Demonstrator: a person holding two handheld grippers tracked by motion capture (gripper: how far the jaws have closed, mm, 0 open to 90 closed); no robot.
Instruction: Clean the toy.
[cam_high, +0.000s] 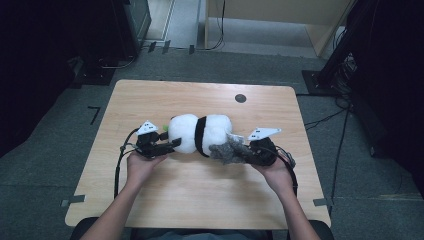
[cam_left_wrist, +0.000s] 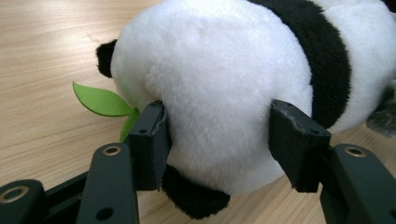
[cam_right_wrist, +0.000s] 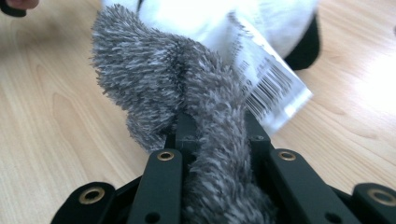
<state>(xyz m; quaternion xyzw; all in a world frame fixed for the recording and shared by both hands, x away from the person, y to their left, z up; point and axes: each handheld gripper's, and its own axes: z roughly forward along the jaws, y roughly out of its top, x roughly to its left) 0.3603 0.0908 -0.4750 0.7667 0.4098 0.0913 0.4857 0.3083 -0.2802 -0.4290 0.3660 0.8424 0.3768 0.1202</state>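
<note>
A plush panda (cam_high: 199, 134) lies on its side near the middle of the wooden table (cam_high: 150, 100). The left gripper (cam_left_wrist: 217, 140) squeezes the panda's white end between its pads, beside a green felt leaf (cam_left_wrist: 100, 100). The right gripper (cam_right_wrist: 217, 126) pinches a grey furry cloth (cam_right_wrist: 187, 88) lying against the panda's other end, by a barcode tag (cam_right_wrist: 268, 84).

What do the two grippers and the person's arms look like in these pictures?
Both grippers are black. The left gripper and the right gripper each carry a pale three-cornered plate with dark marks on top, and a black cable trails from each. In the gripper views the jaws show brass-ringed holes and matte black pads. The forearms are bare; no sleeves show.
</note>
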